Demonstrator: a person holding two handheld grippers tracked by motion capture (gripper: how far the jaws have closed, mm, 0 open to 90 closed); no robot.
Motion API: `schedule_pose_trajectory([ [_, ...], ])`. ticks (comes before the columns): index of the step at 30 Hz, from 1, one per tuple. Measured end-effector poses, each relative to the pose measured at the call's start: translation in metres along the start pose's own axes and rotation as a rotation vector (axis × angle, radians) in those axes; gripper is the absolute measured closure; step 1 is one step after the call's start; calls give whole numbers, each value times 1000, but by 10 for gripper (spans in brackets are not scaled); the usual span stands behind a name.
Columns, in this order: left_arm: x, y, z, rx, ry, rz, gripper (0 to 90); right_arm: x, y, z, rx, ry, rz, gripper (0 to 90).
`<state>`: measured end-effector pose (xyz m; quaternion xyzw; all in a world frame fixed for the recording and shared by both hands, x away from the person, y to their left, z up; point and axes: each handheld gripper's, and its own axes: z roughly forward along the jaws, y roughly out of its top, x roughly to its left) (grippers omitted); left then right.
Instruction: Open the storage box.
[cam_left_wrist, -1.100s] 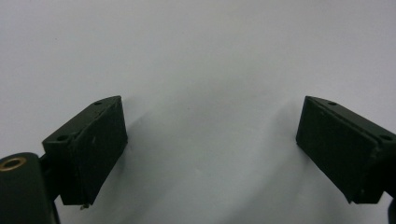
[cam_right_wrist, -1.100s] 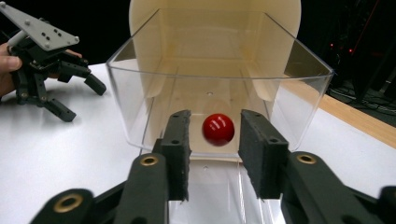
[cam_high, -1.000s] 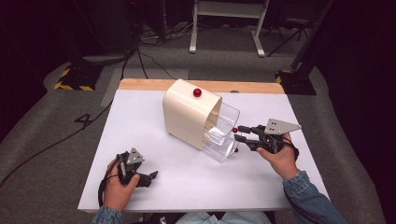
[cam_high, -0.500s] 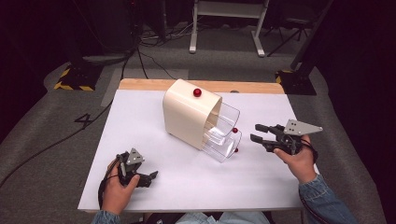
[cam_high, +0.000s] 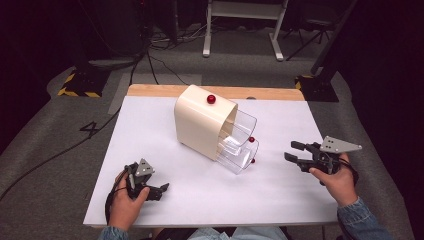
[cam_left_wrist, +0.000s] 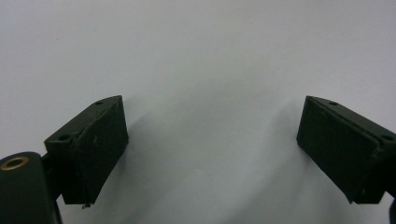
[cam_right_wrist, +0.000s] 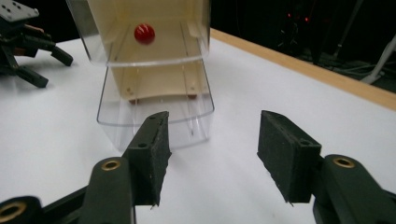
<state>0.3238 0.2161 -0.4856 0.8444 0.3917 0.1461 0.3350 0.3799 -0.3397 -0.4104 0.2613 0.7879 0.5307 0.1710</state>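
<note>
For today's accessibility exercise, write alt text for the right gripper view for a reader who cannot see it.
Two open black fingers of the right gripper point at a cream drawer unit with clear plastic drawers pulled out on a white table. A red knob shows through the upper drawer, and the left gripper rests at far left.

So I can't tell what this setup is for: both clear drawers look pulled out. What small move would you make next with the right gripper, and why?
Probably ease the right gripper forward toward the lower clear plastic drawer of the cream drawer cabinet. Its jaws stand open and empty, apart from that drawer's front and aimed at it. The left gripper rests open on the white table, far from the cabinet. Whether to push or pull is a guess.
</note>
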Motion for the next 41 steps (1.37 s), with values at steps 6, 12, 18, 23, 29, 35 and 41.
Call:
schedule_pose_trajectory([
  [6, 0, 0, 0, 2, -5, -5, 90, 1, -17, -4, 75, -8, 16, 419],
  [12, 1, 0, 0, 5, -11, -9, 90, 2, -34, 0, 199, -23, 43, 410],
  [18, 1, 0, 0, 3, -12, -9, 90, 2, -49, 3, 271, -19, 50, 398],
  [23, 1, 1, 0, 5, -11, -7, 90, 3, -63, 2, 333, -41, 46, 383],
  [29, 1, 1, 0, 6, -12, -9, 89, 8, -74, 0, 353, -80, 12, 344],
  [35, 1, 1, 0, 8, -11, -6, 89, 7, -76, 1, 354, -102, 30, 242],
  [41, 1, 1, 0, 9, -9, -5, 88, 7, -76, 1, 352, -102, 35, 240],
])
